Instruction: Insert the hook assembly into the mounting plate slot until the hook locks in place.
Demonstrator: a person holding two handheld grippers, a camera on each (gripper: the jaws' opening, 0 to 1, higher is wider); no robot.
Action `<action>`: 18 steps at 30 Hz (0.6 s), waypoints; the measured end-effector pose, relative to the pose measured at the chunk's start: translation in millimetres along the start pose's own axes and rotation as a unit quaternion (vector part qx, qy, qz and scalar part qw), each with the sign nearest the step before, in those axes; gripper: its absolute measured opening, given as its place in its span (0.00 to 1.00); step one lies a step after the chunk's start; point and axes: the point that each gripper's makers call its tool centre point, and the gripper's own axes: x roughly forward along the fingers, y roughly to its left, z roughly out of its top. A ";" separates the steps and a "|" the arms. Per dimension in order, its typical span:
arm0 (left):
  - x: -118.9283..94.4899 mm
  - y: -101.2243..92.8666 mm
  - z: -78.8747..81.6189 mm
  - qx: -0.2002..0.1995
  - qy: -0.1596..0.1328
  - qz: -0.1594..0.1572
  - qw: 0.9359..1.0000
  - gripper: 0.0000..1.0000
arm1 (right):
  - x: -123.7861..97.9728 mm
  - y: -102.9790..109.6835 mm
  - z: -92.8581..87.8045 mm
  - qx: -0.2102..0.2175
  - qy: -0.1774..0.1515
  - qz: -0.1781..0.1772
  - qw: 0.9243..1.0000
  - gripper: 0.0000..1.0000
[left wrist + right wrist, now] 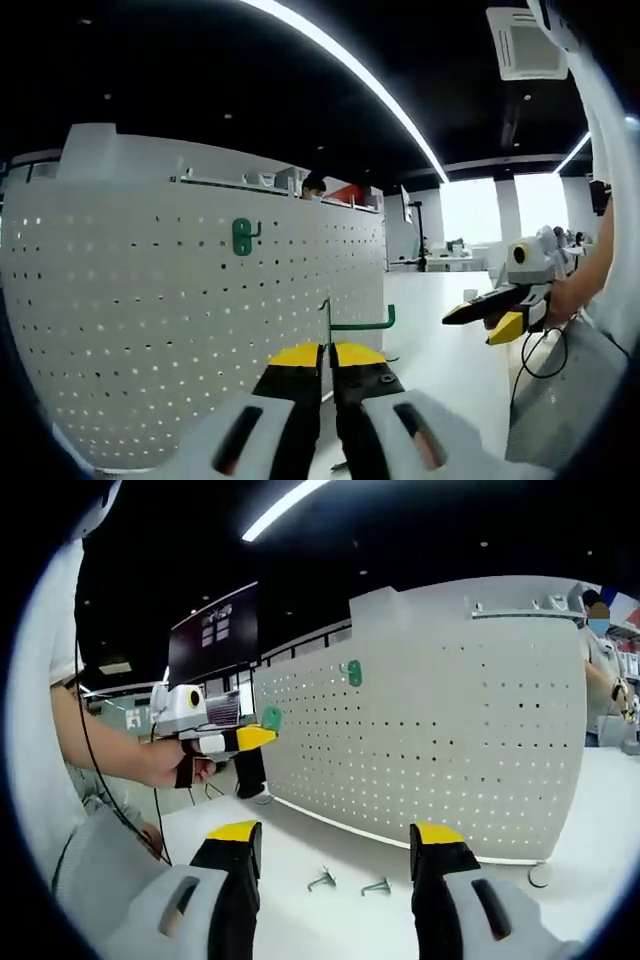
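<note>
With one green hook (243,237) already seated on the pegboard (150,330), the left tongs (325,357) clamp a second hook (358,322) short of it, while the right tongs (335,842) hang apart above two spare hooks (322,880) on the worktop (300,900).

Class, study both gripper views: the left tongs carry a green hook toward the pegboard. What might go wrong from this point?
1. The left tongs pinch the green hook by one thin end, so it may twist or slip when pushed against the white pegboard.
2. The holes are small and closely spaced, so the hook could miss its hole.
3. The right tongs hang open above two spare hooks on the table; a careless move could scatter them.
</note>
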 end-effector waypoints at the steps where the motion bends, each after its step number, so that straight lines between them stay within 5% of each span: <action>1: 0.4 -1.0 -0.4 0.000 0.001 0.000 1.000 0.03 | 1.3 1.1 2.0 -0.001 -0.003 0.002 1.000 0.58; 18: 3.9 -10.8 0.0 -0.007 0.002 -0.001 1.000 0.03 | 23.5 15.2 24.2 0.005 -0.029 0.023 0.999 0.54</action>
